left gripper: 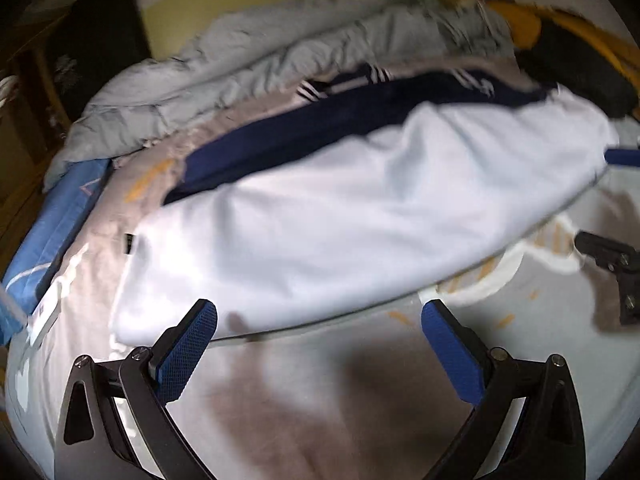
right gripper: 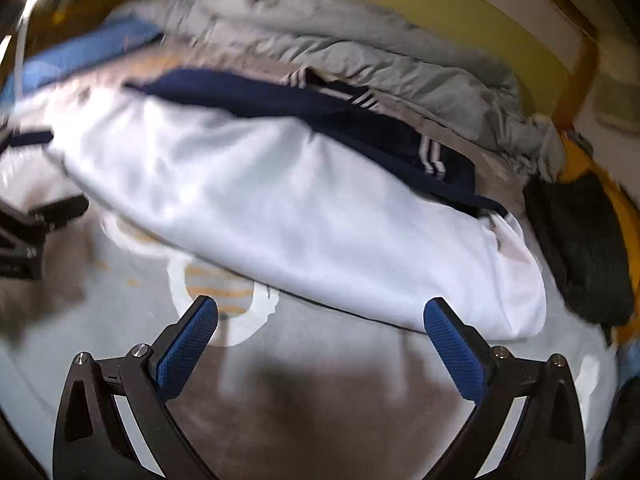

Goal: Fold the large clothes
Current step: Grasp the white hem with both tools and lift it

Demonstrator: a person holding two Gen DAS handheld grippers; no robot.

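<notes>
- The left gripper [left gripper: 319, 320] hung over the bed with its blue-padded fingers [left gripper: 188, 354] spread wide and nothing between them.
- The right gripper [right gripper: 320, 320] did the same, fingers [right gripper: 454, 350] wide apart and empty, a little above the sheet [right gripper: 120, 312].
- Under both lay the pale sheet, printed with white outlines and small orange strokes; dark shadows fell on it close to the cameras.
- Just past the fingertips sat the white garment [left gripper: 340, 216], folded into a long, rounded bundle lying across the bed. Its near edge lay close to the pads of both grippers, though neither touched it.
- In the left view the other gripper's black frame showed at the right edge, just beside the bundle's end.
- Behind the white one, touching it, was a navy garment [right gripper: 280, 108] with white stripes.
- Further back a grey quilt [left gripper: 248, 52] was bunched along the far side of the bed.
- A blue pillow [left gripper: 52, 220] lay at one end, a black cloth [right gripper: 580, 240] at the other on something yellow.
- Beyond it all was a yellow-green wall [right gripper: 440, 4].
- Both views were blurred.
</notes>
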